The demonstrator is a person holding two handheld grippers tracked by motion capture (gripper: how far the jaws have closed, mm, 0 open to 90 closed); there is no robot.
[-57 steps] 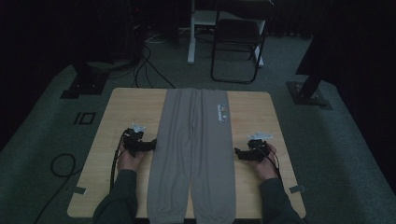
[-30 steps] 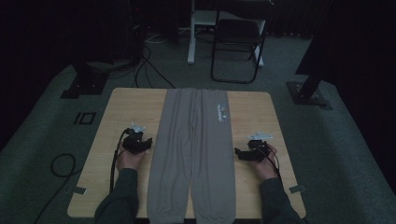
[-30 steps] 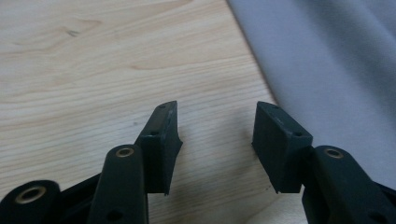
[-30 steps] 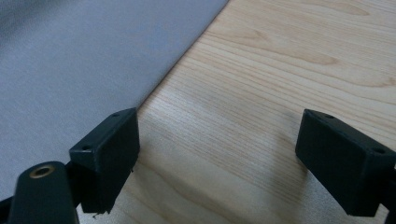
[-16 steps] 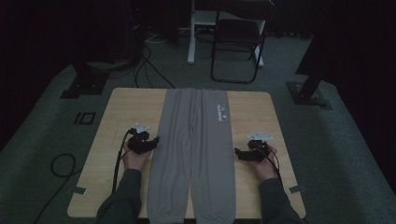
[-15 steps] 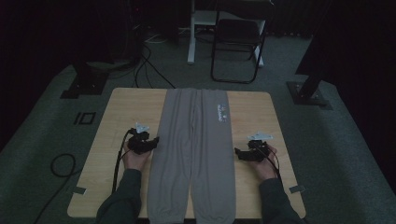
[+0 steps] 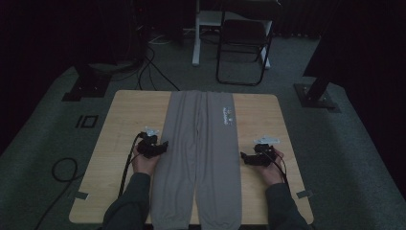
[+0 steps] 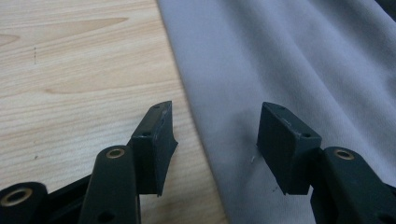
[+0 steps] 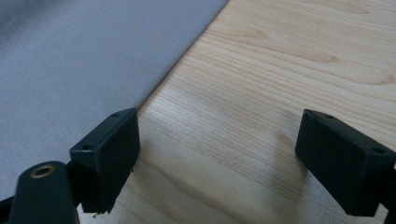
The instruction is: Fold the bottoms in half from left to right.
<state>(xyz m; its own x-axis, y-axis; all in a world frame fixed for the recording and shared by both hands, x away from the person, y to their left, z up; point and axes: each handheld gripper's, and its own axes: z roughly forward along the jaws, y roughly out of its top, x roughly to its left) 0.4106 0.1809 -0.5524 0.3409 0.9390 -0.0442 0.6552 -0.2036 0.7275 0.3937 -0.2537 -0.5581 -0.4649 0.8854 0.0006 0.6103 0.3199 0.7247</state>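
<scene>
Jaws on the left gripper [image 8: 212, 144] have just been opening and are now standing wide, straddling the left edge of the grey trousers [image 8: 299, 70]: one jaw over bare wood, the other over cloth, nothing pinched between them. We are reading this as lining up for a grab at the outer seam, so that closing would catch the fabric's edge.

Right gripper [image 9: 219, 163] is likewise released. Its left jaw is sitting just at the trousers' [image 9: 84, 60] border at centre left of the right gripper view; its other jaw is hanging over bare table [image 9: 299, 56]. It is holding nothing.

In the high view we are seeing the left gripper [image 7: 160, 146] and right gripper [image 7: 246, 157] flanking the trousers [image 7: 201, 158], which are lying flat and lengthwise down the middle of the table [image 7: 119, 124], waistband towards the top of the frame, cuffs at the bottom edge. Matching positions at mid-leg suggest a two-sided fold is being prepared.
</scene>
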